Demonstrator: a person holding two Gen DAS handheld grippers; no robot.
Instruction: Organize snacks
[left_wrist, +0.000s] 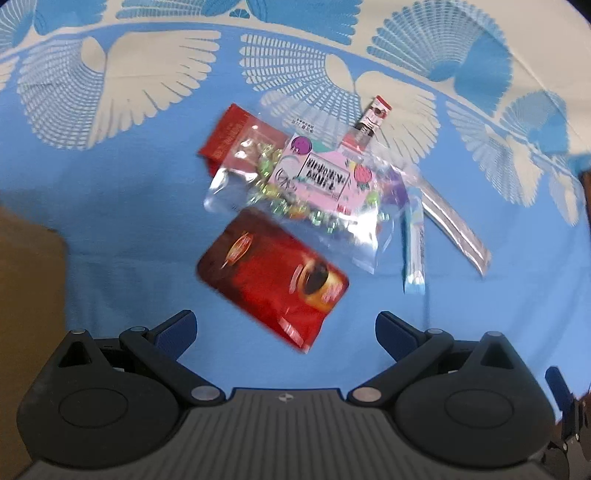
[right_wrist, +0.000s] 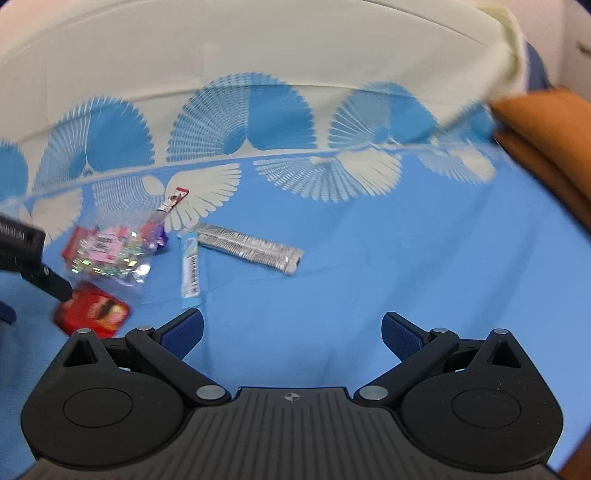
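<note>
we see both jaws spread wide, empty: left gripper (left_wrist: 286, 332) just short of the red pouch (left_wrist: 271, 284), right gripper (right_wrist: 291, 334) over bare blue cloth (right_wrist: 406, 258) with open room ahead. snacks cluster mid-cloth: clear candy bag (left_wrist: 299, 192), blue stick (right_wrist: 190, 267), silver packet (right_wrist: 251, 247). labels too blurred to read.

A home-style table setup is suggested: a blue-and-cream fan-patterned tablecloth (right_wrist: 332, 258) is spread over it, snack packets (left_wrist: 295, 184) are scattered on top, and a brown cardboard box (left_wrist: 29, 295) is seen beside.
</note>
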